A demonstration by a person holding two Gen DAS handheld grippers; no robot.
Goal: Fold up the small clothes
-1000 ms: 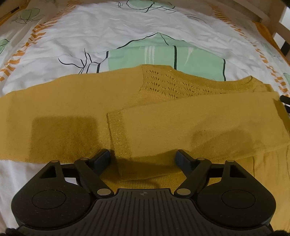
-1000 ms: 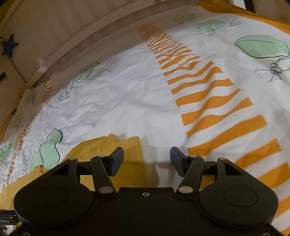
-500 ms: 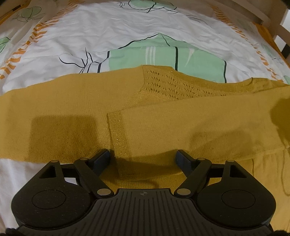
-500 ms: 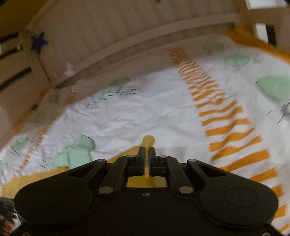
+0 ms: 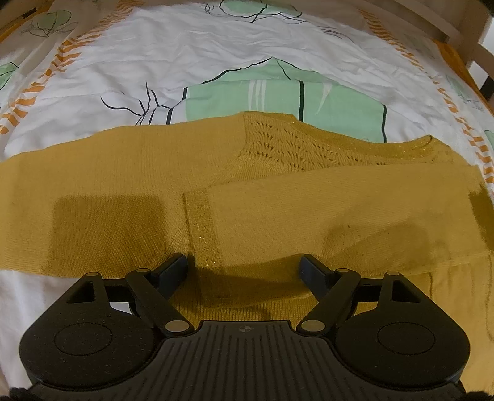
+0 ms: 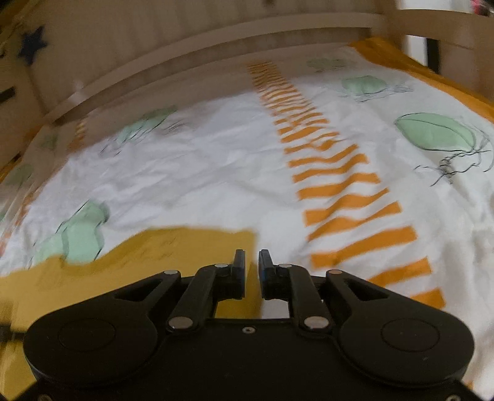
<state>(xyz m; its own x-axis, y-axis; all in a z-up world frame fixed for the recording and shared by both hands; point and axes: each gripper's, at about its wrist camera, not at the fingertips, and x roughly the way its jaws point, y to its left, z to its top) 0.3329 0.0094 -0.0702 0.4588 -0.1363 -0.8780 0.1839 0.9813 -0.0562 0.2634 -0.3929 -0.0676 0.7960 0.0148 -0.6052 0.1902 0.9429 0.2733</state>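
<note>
A mustard-yellow knitted sweater (image 5: 123,185) lies flat on the bed, with one sleeve (image 5: 339,216) folded across its body and the glittery cuff (image 5: 203,228) near the middle. My left gripper (image 5: 244,262) is open low over the sweater's near edge, the cuff end lying between its fingers without touching them. In the right wrist view, the sweater's corner (image 6: 154,250) lies flat just beyond my right gripper (image 6: 251,259). Its jaws are opening and stand a narrow gap apart, with nothing pinched between the pads.
The bedsheet (image 5: 216,46) is white with green leaf prints and orange striped bands (image 6: 333,172). A wooden bed rail (image 6: 216,40) runs along the far side, and more wooden frame (image 5: 447,18) stands at the right of the left wrist view.
My right gripper shut on the sweater's corner, lifted it a little, then parted its jaws slightly; the corner now lies flat. The left gripper has not moved.
</note>
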